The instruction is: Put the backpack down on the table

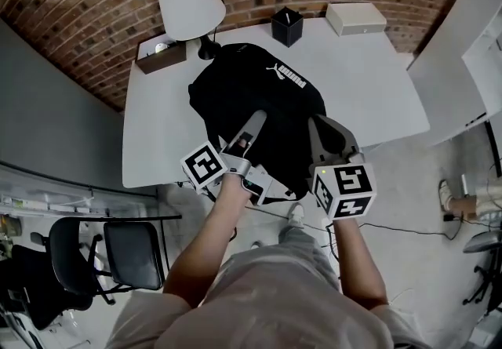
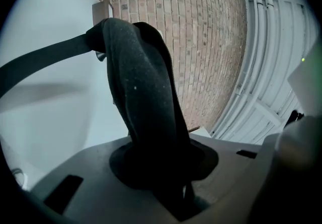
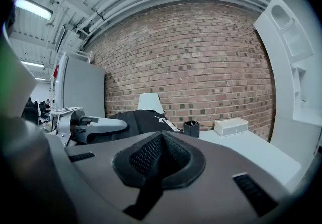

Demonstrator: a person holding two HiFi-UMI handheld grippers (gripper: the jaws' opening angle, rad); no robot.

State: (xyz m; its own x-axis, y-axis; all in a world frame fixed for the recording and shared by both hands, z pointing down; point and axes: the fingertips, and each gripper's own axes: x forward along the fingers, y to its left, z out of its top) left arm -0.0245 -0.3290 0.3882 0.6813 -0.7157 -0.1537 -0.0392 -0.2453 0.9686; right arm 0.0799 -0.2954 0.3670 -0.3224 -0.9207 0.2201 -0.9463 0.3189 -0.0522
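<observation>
A black backpack (image 1: 251,89) with a white logo lies over the near half of the white table (image 1: 376,81), and its lower end reaches past the front edge. Whether it rests on the tabletop I cannot tell. My left gripper (image 1: 252,124) is shut on a padded black shoulder strap (image 2: 146,97), which rises out of the left gripper (image 2: 166,167) between its jaws. My right gripper (image 1: 328,129) is shut on the other strap, a black mesh strap (image 3: 156,160) pinched in the right gripper (image 3: 160,167). The backpack (image 3: 146,120) also shows ahead of it.
At the table's far edge stand a white lamp (image 1: 190,2), a brown box (image 1: 161,53), a black pen holder (image 1: 287,26) and a white box (image 1: 356,18). A brick wall runs behind. A black chair (image 1: 118,253) stands at the lower left, on the floor.
</observation>
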